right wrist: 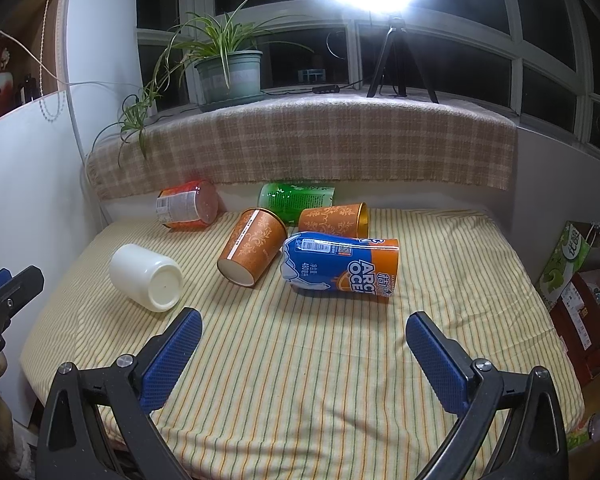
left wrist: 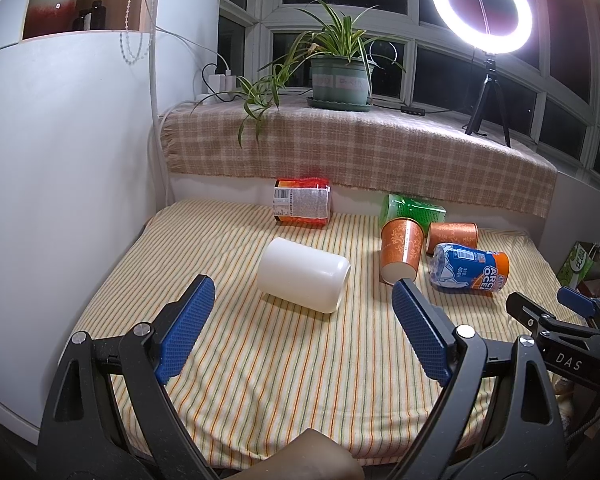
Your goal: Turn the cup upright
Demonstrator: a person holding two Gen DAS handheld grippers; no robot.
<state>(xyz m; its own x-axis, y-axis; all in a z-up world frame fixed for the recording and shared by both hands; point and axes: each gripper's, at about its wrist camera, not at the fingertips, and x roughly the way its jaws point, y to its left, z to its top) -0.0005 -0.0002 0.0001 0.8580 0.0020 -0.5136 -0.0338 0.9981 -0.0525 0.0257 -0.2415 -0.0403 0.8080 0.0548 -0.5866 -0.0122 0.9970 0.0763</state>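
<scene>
Several cups lie on their sides on the striped cloth (left wrist: 284, 368). A white cup (left wrist: 303, 275) lies just ahead of my left gripper (left wrist: 303, 290), which is open and empty; the cup also shows in the right wrist view (right wrist: 146, 278), base toward the camera. An orange patterned cup (right wrist: 253, 251) and a blue and orange cup (right wrist: 340, 266) lie ahead of my right gripper (right wrist: 302, 322), which is open and empty. A second orange cup (right wrist: 334, 220), a green cup (right wrist: 296, 197) and a red cup (right wrist: 186, 204) lie farther back.
A plaid-covered ledge (left wrist: 360, 152) with a potted plant (left wrist: 340, 76) and a ring light on a tripod (left wrist: 486, 12) runs behind the table. A white cabinet (left wrist: 60, 160) stands at the left. Boxes (right wrist: 568, 268) stand at the right.
</scene>
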